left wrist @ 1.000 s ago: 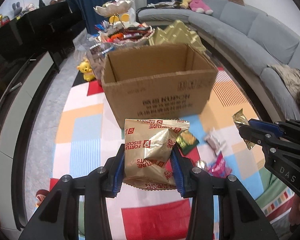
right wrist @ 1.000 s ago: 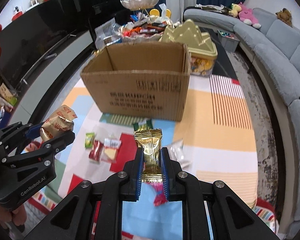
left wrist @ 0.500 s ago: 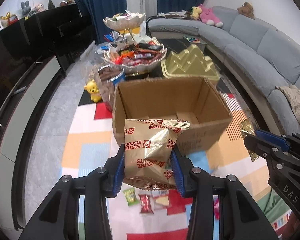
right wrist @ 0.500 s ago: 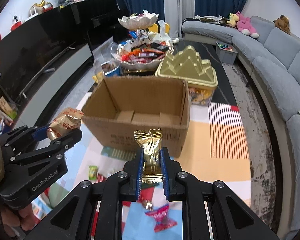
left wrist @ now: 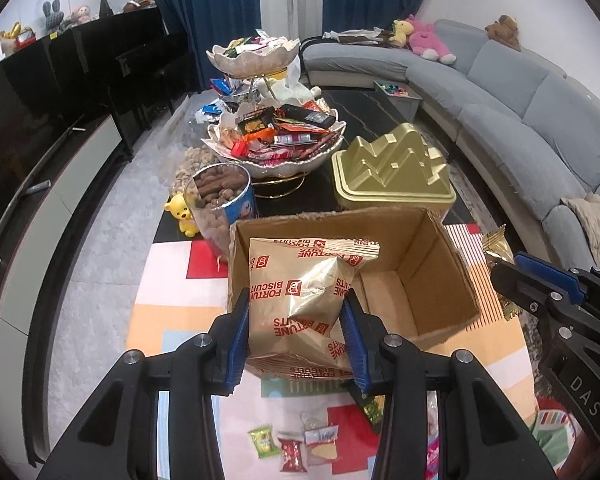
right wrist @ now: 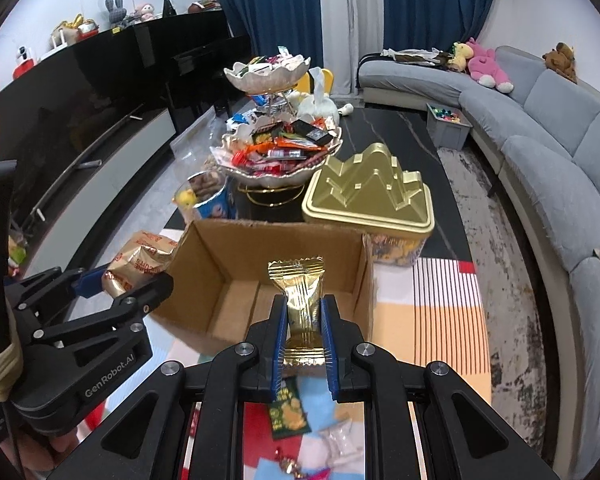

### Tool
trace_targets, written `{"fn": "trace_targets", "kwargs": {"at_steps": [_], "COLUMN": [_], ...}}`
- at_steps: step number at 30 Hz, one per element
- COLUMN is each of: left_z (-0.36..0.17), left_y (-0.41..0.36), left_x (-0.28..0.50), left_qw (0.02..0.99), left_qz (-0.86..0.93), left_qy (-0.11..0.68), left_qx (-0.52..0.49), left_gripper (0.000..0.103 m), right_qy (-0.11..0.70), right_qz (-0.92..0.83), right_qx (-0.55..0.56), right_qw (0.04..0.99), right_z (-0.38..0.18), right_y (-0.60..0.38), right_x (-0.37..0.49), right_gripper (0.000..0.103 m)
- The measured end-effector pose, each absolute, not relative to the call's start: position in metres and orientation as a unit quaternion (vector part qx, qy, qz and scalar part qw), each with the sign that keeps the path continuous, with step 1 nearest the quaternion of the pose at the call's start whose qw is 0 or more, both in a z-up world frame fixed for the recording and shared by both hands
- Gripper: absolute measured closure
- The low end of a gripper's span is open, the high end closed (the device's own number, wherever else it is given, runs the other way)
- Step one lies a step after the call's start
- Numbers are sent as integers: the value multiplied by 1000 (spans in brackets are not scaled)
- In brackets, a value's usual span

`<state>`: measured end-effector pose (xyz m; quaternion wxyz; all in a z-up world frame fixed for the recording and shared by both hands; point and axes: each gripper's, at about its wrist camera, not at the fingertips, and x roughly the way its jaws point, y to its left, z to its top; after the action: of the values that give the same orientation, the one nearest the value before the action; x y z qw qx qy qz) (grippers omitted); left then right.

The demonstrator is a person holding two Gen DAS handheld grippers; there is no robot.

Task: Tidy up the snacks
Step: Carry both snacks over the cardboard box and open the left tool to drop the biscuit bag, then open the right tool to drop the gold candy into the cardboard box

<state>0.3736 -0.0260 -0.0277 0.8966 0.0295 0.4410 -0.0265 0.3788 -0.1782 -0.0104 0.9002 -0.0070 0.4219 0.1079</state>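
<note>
Delivery step: left hand-held gripper [left wrist: 296, 320] clamps gold Fortune Biscuits packet [left wrist: 300, 300], right hand-held gripper [right wrist: 303, 336] pinches small gold-foil candy bar [right wrist: 300, 300], both over open brown cardboard box [left wrist: 432, 264]. Next: release inside.

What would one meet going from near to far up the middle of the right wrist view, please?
Right tongs shut on the gold candy wrapper → open cardboard box → gold mountain-shaped tin → lower snack bowl → upper snack bowl → blue curtains.

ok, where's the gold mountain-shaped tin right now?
The gold mountain-shaped tin sits on the dark table just behind the open brown cardboard box, to the right of the white scalloped snack bowl in both wrist views.
</note>
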Motion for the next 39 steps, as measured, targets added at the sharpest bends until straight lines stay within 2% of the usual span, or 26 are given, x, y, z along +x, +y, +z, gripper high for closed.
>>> {"fn": "trace_targets", "kwargs": {"at_steps": [14,16,17,18,19,20,22,23,30,39], "left_z": [-51,-52,-52,-52,-51,-49,-47,-47,-39,-25], "left_y": [-19,-20,-20,-20,-19,-18,-15,-14,-8,-5], "left_x": [409,411,411,411,410,409,409,409,402,386], "left_qw": [887,887,887,888,890,892,892,893,896,901], "left_qz": [-25,-26,-25,-23,-19,-17,-13,-11,-1,3], "left_qy": [461,462,462,460,456,452,451,450,443,433], "left_qx": [11,13,15,17,18,18,18,18,23,18], "left_gripper": [60,59,53,43,39,36,33,30,21,20], "right_qy": [443,442,440,438,437,436,429,424,414,397], "right_qz": [106,107,106,104,103,101,91,86,70,67], "right_qx": [-19,-23,-26,-28,-30,-31,-34,-36,-44,-39], "right_qw": [890,890,891,893,893,894,898,901,906,914], "right_z": [-33,-35,-35,-34,-34,-34,-31,-30,-20,-4], "right_y": [-173,-172,-171,-171,-171,-171,-173,-174,-175,-176], "right_x": [417,418,418,418,418,418,417,416,410,394], "right_gripper": [85,85,84,83,80,67,50,46,36,36]}}
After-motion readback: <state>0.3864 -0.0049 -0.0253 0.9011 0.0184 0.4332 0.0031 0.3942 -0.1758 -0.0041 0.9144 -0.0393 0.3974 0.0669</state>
